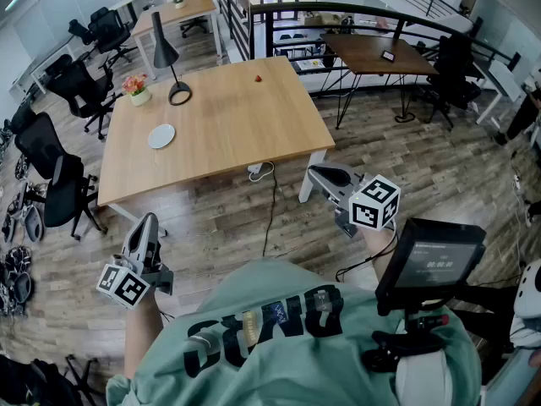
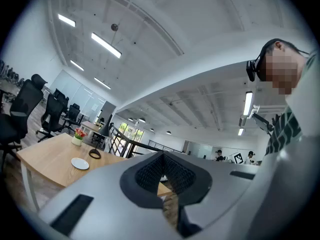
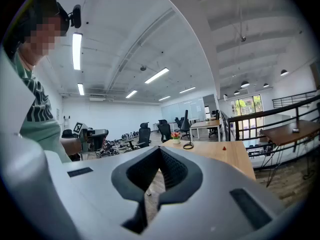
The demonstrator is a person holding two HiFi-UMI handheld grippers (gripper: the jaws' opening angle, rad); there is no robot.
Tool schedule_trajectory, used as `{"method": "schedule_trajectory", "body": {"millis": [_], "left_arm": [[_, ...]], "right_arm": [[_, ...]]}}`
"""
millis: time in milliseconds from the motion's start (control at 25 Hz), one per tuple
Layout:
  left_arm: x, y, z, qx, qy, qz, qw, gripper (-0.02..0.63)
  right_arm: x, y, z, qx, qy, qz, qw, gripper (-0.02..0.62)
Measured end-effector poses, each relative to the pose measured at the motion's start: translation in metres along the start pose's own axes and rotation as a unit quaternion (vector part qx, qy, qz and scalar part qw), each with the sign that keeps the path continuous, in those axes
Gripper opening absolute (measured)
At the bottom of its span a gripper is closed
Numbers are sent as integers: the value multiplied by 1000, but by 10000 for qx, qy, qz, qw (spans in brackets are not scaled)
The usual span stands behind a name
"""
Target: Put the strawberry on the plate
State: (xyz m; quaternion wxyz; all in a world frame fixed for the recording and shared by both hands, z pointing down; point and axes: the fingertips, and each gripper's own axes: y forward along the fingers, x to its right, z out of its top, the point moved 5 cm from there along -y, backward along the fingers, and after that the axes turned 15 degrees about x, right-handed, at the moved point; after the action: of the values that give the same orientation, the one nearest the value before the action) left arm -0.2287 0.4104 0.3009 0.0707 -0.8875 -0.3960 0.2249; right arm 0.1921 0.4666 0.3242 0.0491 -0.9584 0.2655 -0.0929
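A small red strawberry (image 1: 258, 79) lies near the far edge of the wooden table (image 1: 228, 134); in the right gripper view the strawberry (image 3: 223, 147) is a tiny red dot far off. A white plate (image 1: 161, 135) sits on the table's left part, and the plate (image 2: 80, 163) also shows in the left gripper view. Both grippers hang over the floor, well short of the table. My left gripper (image 1: 149, 218) (image 2: 163, 154) has its jaws together with nothing between them. My right gripper (image 1: 311, 171) (image 3: 160, 151) is likewise shut and holds nothing.
A black desk lamp (image 1: 173, 83) and a flower pot (image 1: 135, 90) stand at the table's far left. Black office chairs (image 1: 59, 167) line the left side. A cable (image 1: 270, 201) runs over the wood floor below the table. A railing (image 1: 338, 11) and another table (image 1: 376, 53) lie behind.
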Motion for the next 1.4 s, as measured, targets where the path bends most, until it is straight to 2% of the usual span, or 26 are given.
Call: {"method": "schedule_trajectory", "body": {"millis": [160, 640, 920, 1160, 1400], "left_arm": [[-7, -12, 2, -14, 38, 156, 9999, 2], [-15, -7, 2, -96, -8, 73, 9999, 2], [25, 9, -7, -140, 28, 49, 9999, 2], [61, 17, -30, -251, -18, 220, 9994, 2], [96, 29, -49, -407, 64, 148, 9990, 2]], "right_arm": [[-11, 13, 1, -59, -14, 188, 9998, 6], [-15, 17, -2, 72, 145, 147, 9998, 6], [8, -24, 1, 209, 318, 107, 9992, 6], [29, -55, -2, 263, 505, 321, 9979, 6], [47, -79, -12, 245, 635, 443, 9967, 6]]}}
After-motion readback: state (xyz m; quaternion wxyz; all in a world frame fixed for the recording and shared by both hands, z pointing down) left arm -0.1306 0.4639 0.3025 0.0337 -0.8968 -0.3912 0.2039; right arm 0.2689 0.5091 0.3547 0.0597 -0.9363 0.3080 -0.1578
